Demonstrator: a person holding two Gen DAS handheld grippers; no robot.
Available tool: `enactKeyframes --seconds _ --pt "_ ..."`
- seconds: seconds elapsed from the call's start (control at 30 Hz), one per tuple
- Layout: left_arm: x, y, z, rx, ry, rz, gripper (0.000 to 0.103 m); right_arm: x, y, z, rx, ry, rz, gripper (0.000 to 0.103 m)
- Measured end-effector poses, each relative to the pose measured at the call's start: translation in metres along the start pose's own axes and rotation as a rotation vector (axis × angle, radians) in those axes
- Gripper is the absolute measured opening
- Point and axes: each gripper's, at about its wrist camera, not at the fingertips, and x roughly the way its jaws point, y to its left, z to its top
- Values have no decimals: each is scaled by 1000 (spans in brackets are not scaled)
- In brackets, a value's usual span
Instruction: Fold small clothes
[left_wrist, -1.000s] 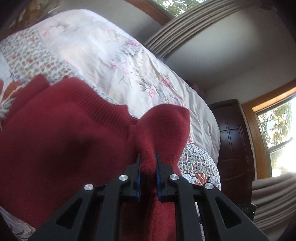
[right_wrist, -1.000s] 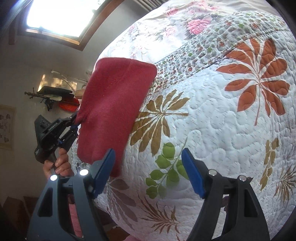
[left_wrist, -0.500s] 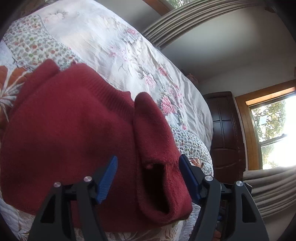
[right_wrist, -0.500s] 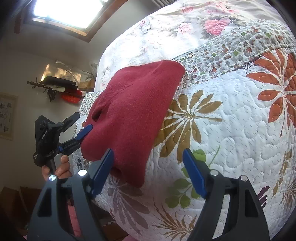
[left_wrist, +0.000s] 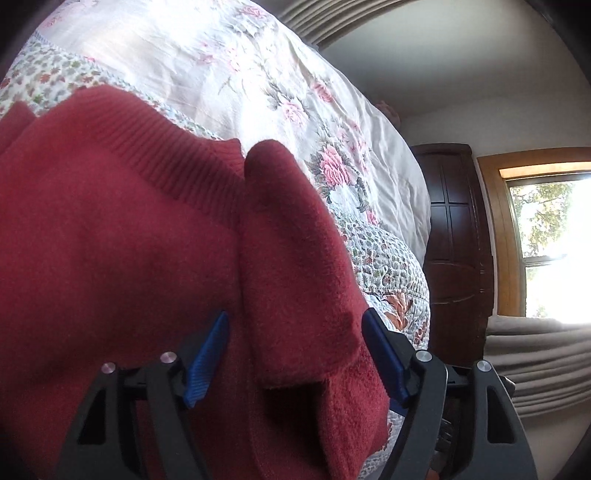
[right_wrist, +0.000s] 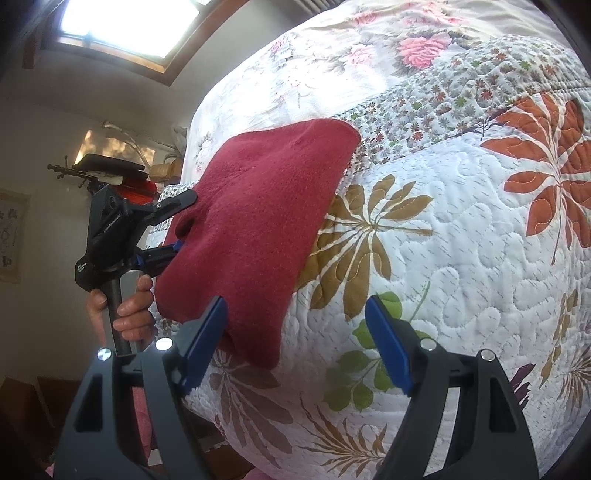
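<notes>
A: On your left side, look at your left gripper (right_wrist: 177, 225). Its blue pads (left_wrist: 207, 358) are wide apart. It holds nothing. The folded flap (left_wrist: 299, 280) of the red sweater (left_wrist: 110, 236) sits right between the pads.

B: So where is the sweater lying?

A: It lies on the flowery quilt (right_wrist: 461, 258), close to the bed's edge near you. One corner hangs over that edge. The long side of the sweater runs away from you, up the bed. The ribbed band (left_wrist: 173, 155) is at the far end.

B: And your other tool?

A: Your right gripper (right_wrist: 295, 347) is let go too, with nothing in it. Its left pad is just beside the hanging corner. Its right pad is over bare quilt.

B: Which hand is closer to the cloth?

A: Your left one, I think. It is right at the flap. The right one is just off the sweater's right side. To fold the sweater again, you would likely have to reach left with the right gripper, toward that near corner.
</notes>
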Motion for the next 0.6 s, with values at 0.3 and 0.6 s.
enactKeyframes --seconds 0.3,0.6 --pt "15 -3 -6 -44 66 -61 35 1 -1 4 -1 3 -9 77" --pt "8 1 -12 -41 -6 -93 20 8 2 8 -7 12 -13 77"
